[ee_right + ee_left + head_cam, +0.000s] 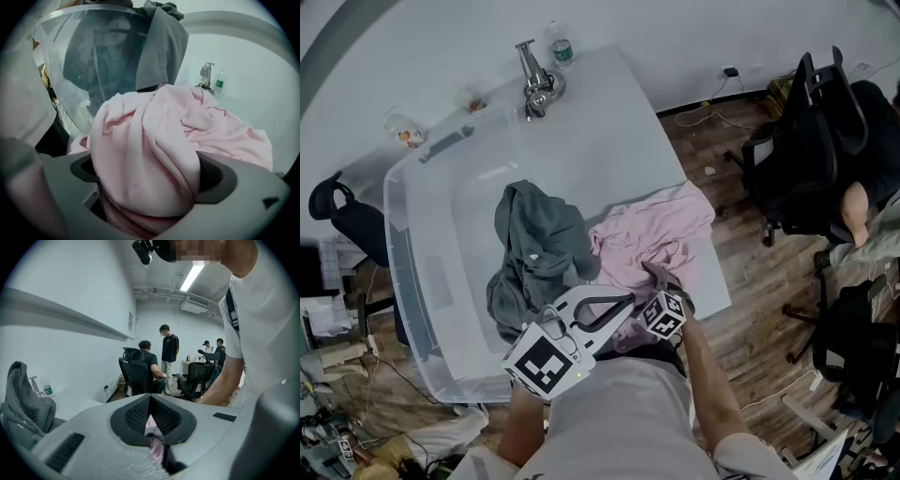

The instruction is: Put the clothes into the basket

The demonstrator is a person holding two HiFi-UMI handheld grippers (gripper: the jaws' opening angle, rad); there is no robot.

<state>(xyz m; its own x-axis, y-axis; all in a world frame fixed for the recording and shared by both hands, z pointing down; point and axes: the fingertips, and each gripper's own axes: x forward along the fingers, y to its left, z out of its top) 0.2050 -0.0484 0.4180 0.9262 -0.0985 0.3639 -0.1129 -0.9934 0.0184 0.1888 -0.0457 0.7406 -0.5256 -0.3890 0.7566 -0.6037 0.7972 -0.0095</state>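
A pink garment (652,234) lies crumpled on the white table (609,122), right of the clear plastic basket (412,244). A grey garment (539,234) hangs over the basket's right wall, partly inside. My right gripper (661,281) is down on the pink garment's near edge. In the right gripper view its jaws (150,178) stand wide open around a thick pink fold (140,154), with the grey garment (161,51) and basket wall (70,56) behind. My left gripper (623,305) hovers beside it, tips together (150,399); a bit of pink shows through the gap behind them.
A faucet (534,80) and a small bottle (561,45) stand at the table's far end. Black office chairs (806,141) sit on the wooden floor to the right. People (168,348) stand and sit further back in the room. The table's near right corner is close to my right arm.
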